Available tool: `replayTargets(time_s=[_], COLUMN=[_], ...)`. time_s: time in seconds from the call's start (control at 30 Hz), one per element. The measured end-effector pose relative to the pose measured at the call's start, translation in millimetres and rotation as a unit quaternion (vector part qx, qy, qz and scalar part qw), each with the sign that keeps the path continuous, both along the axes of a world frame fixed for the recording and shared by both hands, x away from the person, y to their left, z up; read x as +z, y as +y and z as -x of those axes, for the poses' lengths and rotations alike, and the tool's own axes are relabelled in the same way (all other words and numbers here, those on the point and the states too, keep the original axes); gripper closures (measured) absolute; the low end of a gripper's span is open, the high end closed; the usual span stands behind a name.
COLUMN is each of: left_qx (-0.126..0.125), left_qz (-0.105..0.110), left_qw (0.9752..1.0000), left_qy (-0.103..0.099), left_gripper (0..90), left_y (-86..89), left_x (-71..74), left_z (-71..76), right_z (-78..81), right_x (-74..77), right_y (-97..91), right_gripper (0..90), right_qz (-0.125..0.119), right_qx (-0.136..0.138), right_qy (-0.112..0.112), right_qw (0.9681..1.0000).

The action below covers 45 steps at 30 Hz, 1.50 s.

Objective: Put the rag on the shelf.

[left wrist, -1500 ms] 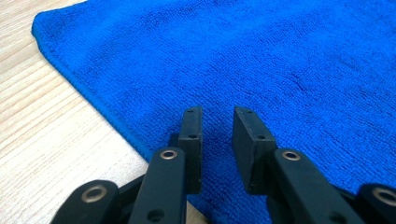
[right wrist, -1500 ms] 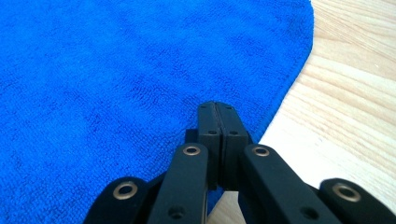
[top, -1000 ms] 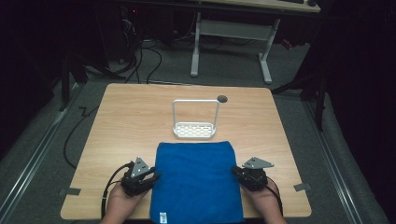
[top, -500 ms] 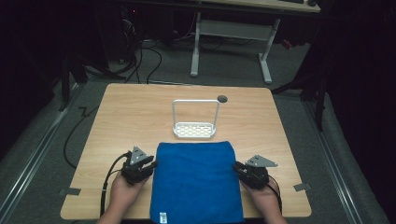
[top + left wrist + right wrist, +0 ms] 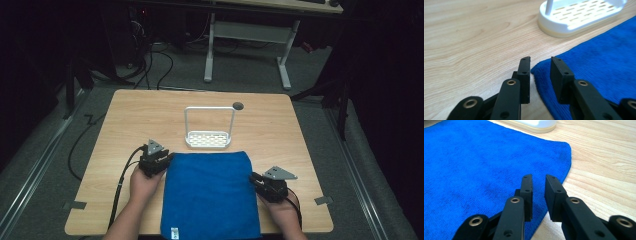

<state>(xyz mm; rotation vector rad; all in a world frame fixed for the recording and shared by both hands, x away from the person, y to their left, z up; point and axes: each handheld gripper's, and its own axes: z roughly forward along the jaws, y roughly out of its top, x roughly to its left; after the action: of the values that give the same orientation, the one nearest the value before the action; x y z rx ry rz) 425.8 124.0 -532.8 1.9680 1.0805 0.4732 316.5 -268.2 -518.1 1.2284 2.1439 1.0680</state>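
One blue towel (image 5: 210, 192) lies flat on the near half of the table (image 5: 125, 120), its near edge hanging a little over the table's front. We have both grippers down at its sides. Our left gripper (image 5: 540, 72) sits at the far left corner of the towel, jaws a little apart, with the rounded corner lying right between the tips but not pinched. Our right gripper (image 5: 538, 191) is at the right edge, farther down the side than the left one is, its jaws also slightly apart and straddling the hem without closing on it.

Beyond the towel, just off its far edge, stands a white rack (image 5: 209, 136) with a slotted base and a tall wire loop; it is empty.

We judge the work has barely begun: the towel is unfolded and unlifted, and neither gripper has a hold yet. What is left is to close on the cloth at both sides and then lift or fold it.
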Motion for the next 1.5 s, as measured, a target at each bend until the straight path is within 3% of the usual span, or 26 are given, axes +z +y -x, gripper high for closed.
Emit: replayTargets(time_s=[0.07, 0.23, 0.33, 0.37, 0.47, 0.67, 0.87, 0.97, 1.1, 1.37, 1.5], left_qx=[0.003, 0.007, 0.008, 0.003, -0.004, -0.012, -0.019, -0.018, -0.019, -0.019, -0.02], left_qz=[0.006, 0.021, 0.012, 0.003, -0.026, -0.025, -0.027, -0.028, -0.031, -0.029, -0.028], left_qw=[1.0, 0.9994, 0.9995, 0.9992, 0.9994, 0.9994, 0.9992, 0.9992, 0.9991, 0.9992, 0.9992], left_qy=[-0.001, 0.025, 0.03, 0.04, 0.023, 0.023, 0.022, 0.021, 0.021, 0.021, 0.022], left_gripper=[68.4, 64.6, 64.4, 63.9, 61.7, 70.0, 77.0, 77.0, 76.4, 76.2, 76.7], left_y=[0.8, 4.1, 2.4, 0.1, -6.6, -6.5, -7.1, -7.2, -7.6, -7.5, -7.2], left_x=[0.0, -1.2, -1.6, -2.2, -2.0, -2.0, -1.8, -1.9, -1.6, -1.8, -1.8], left_z=[-0.9, -4.3, -4.9, -6.3, -3.5, -3.3, -2.5, -2.4, -1.9, -1.9, -1.9], right_z=[-0.5, -5.1, -13.6, -17.6, -34.3, -70.0, -93.5, -96.1, -95.3, -95.8, -94.3], right_x=[-0.1, 0.8, 4.6, 6.6, 10.6, 3.5, 0.1, -1.6, -4.5, -9.2, -10.6], right_y=[-0.4, -3.7, -5.6, -6.4, -6.7, -2.9, 0.7, 5.2, 10.9, 12.1, 12.5], right_gripper=[75.4, 71.7, 71.9, 71.9, 73.1, 75.8, 75.6, 75.6, 75.1, 73.3, 78.8], right_qz=[0.001, -0.006, -0.008, -0.011, -0.005, 0.011, -0.001, -0.006, 0.005, 0.017, 0.014], right_qx=[-0.002, -0.018, -0.035, -0.041, -0.059, -0.079, -0.09, -0.083, -0.072, -0.074, -0.07], right_qy=[-0.001, -0.007, -0.008, -0.01, -0.007, 0.023, 0.043, 0.047, 0.054, 0.06, 0.055], right_qw=[1.0, 0.9998, 0.9993, 0.9991, 0.9982, 0.9965, 0.995, 0.9954, 0.996, 0.9953, 0.9959])
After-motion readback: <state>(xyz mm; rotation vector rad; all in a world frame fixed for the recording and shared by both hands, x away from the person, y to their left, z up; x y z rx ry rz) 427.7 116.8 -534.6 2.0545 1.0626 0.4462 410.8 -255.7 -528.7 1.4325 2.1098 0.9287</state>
